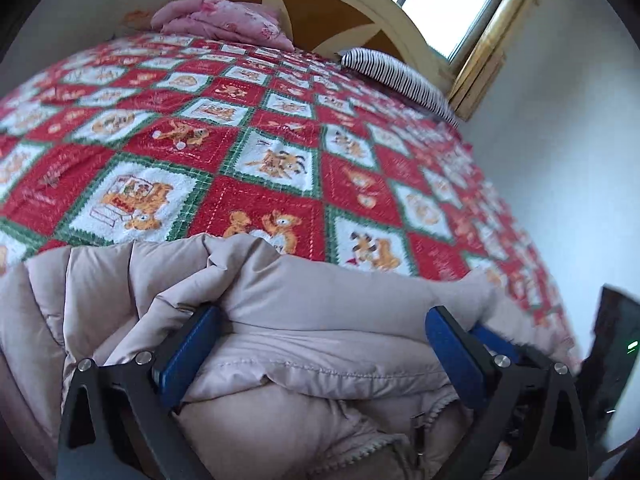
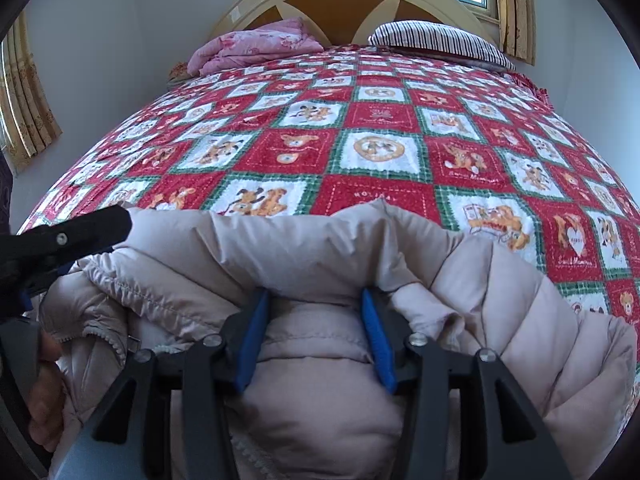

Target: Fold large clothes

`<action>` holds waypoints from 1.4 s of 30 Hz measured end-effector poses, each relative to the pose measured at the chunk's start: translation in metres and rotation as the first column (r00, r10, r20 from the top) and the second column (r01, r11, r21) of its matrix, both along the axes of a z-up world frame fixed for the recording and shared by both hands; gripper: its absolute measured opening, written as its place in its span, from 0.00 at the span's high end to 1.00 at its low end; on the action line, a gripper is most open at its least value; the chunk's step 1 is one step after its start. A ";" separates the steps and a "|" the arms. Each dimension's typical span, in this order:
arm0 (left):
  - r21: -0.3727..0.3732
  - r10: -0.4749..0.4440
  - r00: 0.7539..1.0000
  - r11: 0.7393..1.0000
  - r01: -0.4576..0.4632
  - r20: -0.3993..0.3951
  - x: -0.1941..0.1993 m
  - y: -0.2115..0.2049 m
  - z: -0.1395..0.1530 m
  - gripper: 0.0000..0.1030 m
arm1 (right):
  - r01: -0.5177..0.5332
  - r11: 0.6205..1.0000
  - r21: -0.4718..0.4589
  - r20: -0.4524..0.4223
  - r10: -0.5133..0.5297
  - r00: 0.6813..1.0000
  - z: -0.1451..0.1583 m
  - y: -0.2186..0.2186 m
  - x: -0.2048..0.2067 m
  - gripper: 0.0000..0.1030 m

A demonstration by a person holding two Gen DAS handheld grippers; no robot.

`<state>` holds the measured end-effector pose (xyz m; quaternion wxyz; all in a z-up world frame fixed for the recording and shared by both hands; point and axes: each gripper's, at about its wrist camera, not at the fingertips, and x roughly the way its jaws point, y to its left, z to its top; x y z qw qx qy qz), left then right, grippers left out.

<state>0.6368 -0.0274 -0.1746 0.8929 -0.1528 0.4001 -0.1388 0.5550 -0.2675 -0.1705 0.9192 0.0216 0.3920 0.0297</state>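
The beige padded jacket (image 2: 320,256) lies bunched at the near edge of the bed (image 2: 380,140). A thick fold is pinched by the right gripper (image 2: 316,312), while the left gripper (image 1: 320,320) straddles another fold with wide fingers (apparently so both ends can be lifted together).

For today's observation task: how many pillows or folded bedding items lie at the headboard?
2: a pink quilt on the left, a striped pillow on the right. More may hide behind them.
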 end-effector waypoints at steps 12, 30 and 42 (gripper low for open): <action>0.270 0.027 0.999 0.963 -0.021 -0.020 0.003 -0.023 -0.010 0.01 | 0.002 0.999 -0.033 -0.015 -0.002 1.000 -0.002 0.003 0.002 0.51; 0.295 0.032 0.999 0.955 -0.023 -0.026 0.004 -0.025 -0.013 0.01 | 0.007 0.995 -0.102 -0.023 -0.009 1.000 -0.004 0.010 0.003 0.50; 0.314 0.037 0.999 0.949 -0.027 -0.026 0.005 -0.025 -0.013 0.01 | 0.009 0.989 -0.145 -0.029 -0.013 0.999 -0.005 0.016 0.005 0.50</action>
